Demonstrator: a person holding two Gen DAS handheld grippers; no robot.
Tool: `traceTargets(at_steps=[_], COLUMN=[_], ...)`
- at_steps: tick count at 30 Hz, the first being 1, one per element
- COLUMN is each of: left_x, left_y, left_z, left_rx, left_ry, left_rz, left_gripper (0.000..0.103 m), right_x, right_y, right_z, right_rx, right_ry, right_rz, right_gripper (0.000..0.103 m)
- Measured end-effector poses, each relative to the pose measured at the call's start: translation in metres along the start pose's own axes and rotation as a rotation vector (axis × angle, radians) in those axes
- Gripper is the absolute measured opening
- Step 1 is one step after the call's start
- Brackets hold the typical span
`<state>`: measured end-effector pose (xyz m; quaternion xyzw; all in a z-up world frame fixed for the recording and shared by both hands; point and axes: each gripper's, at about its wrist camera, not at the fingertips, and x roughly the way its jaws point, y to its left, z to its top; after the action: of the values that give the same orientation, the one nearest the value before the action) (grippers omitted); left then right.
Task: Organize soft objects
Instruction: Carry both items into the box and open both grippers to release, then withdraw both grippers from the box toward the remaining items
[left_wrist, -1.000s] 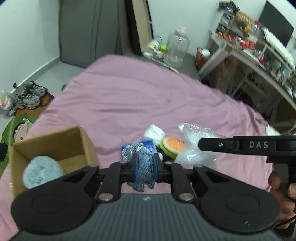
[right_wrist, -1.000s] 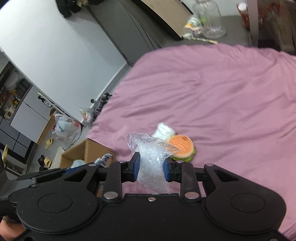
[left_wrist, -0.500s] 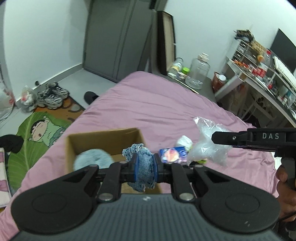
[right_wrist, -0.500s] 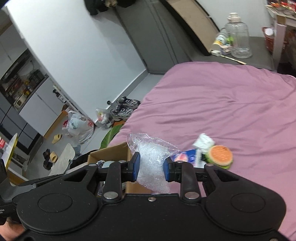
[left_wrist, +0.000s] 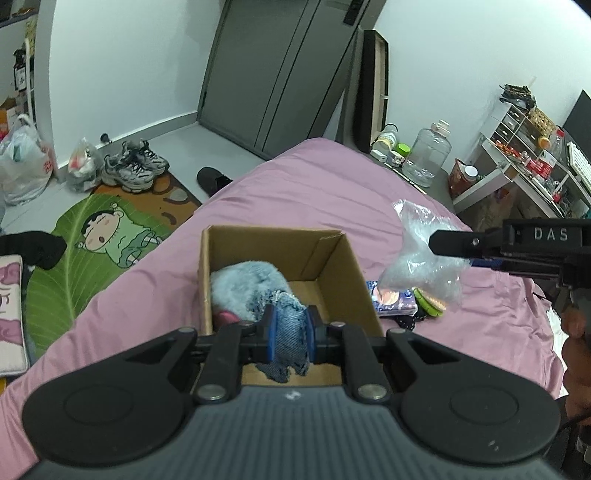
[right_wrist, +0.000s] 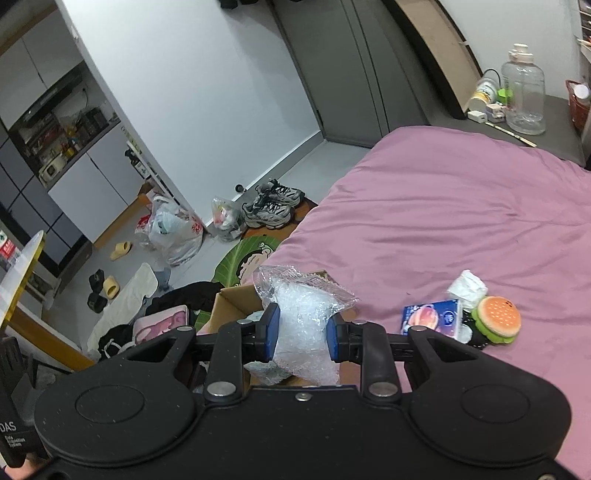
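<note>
My left gripper (left_wrist: 290, 334) is shut on a frayed denim scrap (left_wrist: 288, 343) and holds it over the open cardboard box (left_wrist: 332, 266) on the pink bed. A fluffy blue-grey ball (left_wrist: 245, 286) lies in the box. My right gripper (right_wrist: 302, 334) is shut on a clear bubble-wrap bag (right_wrist: 303, 317), held above the box's right side; the bag also shows in the left wrist view (left_wrist: 421, 254). The box edge (right_wrist: 232, 299) shows behind the bag.
On the bed right of the box lie a burger plush (right_wrist: 496, 319), a blue tissue pack (right_wrist: 430, 317) and a white crumpled wad (right_wrist: 467, 286). The pink bedsheet (left_wrist: 332, 184) stretches beyond. Shoes (left_wrist: 135, 168), bags and a cartoon mat (left_wrist: 103, 236) are on the floor left.
Both grippers have moved left and up with their loads. The left one now hangs over the box; the right one has come up beside it.
</note>
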<state>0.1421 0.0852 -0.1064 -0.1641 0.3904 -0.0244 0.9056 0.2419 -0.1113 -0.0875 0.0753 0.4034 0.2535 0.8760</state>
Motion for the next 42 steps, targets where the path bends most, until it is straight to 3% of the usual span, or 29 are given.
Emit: traceTargets(at_steps=[10, 17, 23, 27, 30, 42], left_x=[0.013, -0.007, -0.021, -0.032, -0.037, -0.057], left_y=[0.024, 0.027, 0.030, 0.023, 0.022, 0.009], left_z=[-0.011, -0.012, -0.011, -0.007, -0.006, -0.005], left_rx=[-0.064, -0.083, -0.100, -0.091, -0.114, -0.096], left_ry=[0.011, -0.044, -0.063, -0.103, -0.122, -0.104], left_rz=[0.030, 0.043, 0.081, 0.110, 0.111, 0.162], left_gripper=[0.014, 0.019, 0.039, 0.064, 0.076, 0.079], right_x=[0.020, 0.039, 0.042, 0.034, 0.033, -0.004], right_y=[0.024, 0.025, 0.029, 0.030, 0.026, 0.008], right_z=[-0.006, -0.008, -0.003, -0.004, -0.005, -0.010], right_rx=[-0.046, -0.059, -0.055, -0.065, -0.056, -0.058], right_ry=[0.024, 0.051, 0.046, 0.024, 0.045, 0.047], right_rz=[-0.006, -0.037, -0.039, -0.031, -0.028, -0.004], right_gripper=[0.026, 0.026, 0.030, 0.050, 0.050, 0.061])
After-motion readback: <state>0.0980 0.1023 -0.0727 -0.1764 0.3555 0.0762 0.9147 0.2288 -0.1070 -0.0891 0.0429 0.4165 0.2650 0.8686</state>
